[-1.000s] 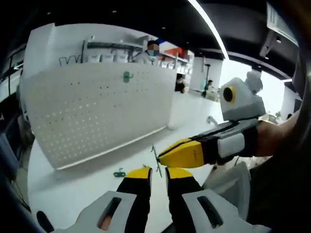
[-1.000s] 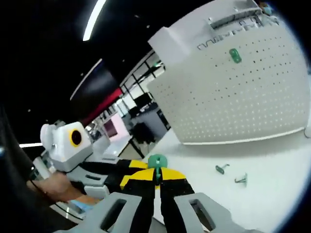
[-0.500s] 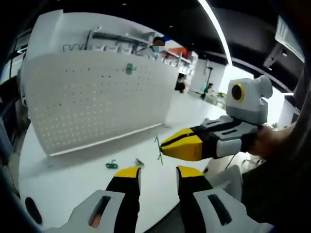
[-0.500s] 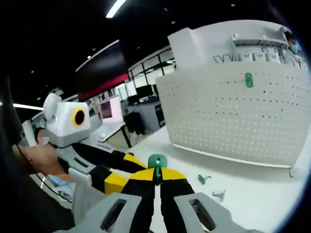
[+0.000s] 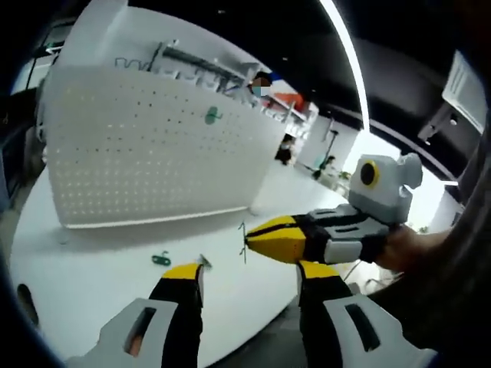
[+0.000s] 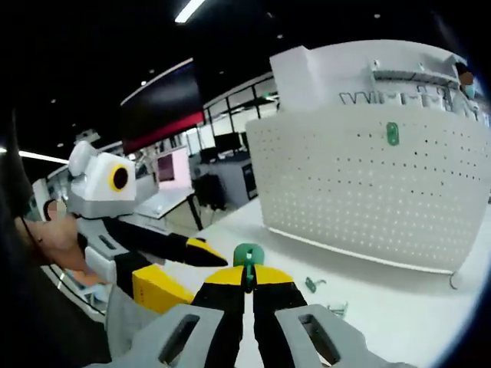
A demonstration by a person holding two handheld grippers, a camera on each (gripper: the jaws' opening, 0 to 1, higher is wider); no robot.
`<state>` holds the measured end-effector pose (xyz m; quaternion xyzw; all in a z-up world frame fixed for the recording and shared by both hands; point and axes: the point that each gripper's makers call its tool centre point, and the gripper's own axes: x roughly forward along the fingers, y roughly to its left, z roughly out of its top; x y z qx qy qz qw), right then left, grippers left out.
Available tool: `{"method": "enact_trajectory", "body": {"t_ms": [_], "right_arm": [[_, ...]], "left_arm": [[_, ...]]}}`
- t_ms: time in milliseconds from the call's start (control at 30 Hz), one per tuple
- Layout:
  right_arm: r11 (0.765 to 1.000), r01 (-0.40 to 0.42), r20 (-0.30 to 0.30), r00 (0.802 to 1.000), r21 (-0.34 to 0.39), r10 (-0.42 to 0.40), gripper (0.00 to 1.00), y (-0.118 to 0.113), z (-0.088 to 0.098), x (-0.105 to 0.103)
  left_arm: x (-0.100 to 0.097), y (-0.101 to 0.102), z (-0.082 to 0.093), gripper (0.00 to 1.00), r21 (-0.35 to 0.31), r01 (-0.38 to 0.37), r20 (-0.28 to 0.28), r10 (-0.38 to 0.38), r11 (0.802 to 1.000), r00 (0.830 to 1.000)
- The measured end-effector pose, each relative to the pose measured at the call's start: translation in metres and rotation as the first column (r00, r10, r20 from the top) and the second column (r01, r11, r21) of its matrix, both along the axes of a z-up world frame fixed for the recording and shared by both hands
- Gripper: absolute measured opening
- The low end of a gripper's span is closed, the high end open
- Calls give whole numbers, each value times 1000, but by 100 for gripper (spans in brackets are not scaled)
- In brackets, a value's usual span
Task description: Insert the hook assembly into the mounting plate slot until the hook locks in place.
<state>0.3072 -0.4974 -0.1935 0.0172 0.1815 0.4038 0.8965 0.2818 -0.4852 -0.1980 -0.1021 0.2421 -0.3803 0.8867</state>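
Between your right gripper's (image 6: 247, 285) closed jaws sits the green hook assembly (image 6: 247, 257), its thin wire end showing in the left gripper view. Your left gripper (image 5: 249, 280) hangs wide open, holding nothing. Ahead, the white pegboard mounting plate (image 6: 368, 192) stands upright, carrying a green hook (image 6: 393, 133); two small pieces, possibly hooks (image 6: 313, 284), lie on the white table (image 5: 92, 268).

We see a white pegboard (image 6: 368, 192) dotted with dark holes, bearing one green hook (image 6: 393, 133). Our yellow-and-black right gripper (image 6: 248, 277) pinches a green hook assembly (image 6: 248, 255) above the white table (image 5: 92, 268).
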Motion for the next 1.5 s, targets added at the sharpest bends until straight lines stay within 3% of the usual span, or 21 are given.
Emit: {"method": "enact_trajectory", "body": {"t_ms": [300, 533, 700, 1033, 1133, 1500], "right_arm": [[1000, -5, -16, 1000, 7, 6, 0, 1, -4, -2], [1000, -6, -17, 1000, 3, 6, 0, -1, -5, -1], [1000, 9, -17, 1000, 4, -9, 0, -2, -6, 3], [998, 50, 17, 999, -27, -49, 0, -10, -8, 13], [995, 90, 13, 996, -42, -89, 0, -17, -10, 18], [988, 139, 44, 990, -68, -136, 0, -25, -9, 32]], "left_arm": [[-8, -5, 5, 69, 9, 44, 23, -44, 999, 999], [-9, -8, 5, 81, 15, 45, 26, -45, 999, 999], [-8, -8, 9, 87, -21, 20, 22, -20, 1000, 1000], [-12, -16, 5, 94, -25, 22, 6, -22, 999, 1000], [-11, -15, -1, 94, 4, 12, -1, -12, 1000, 1000], [-8, -16, 0, 100, 4, 10, 11, -11, 1000, 1000]]}}
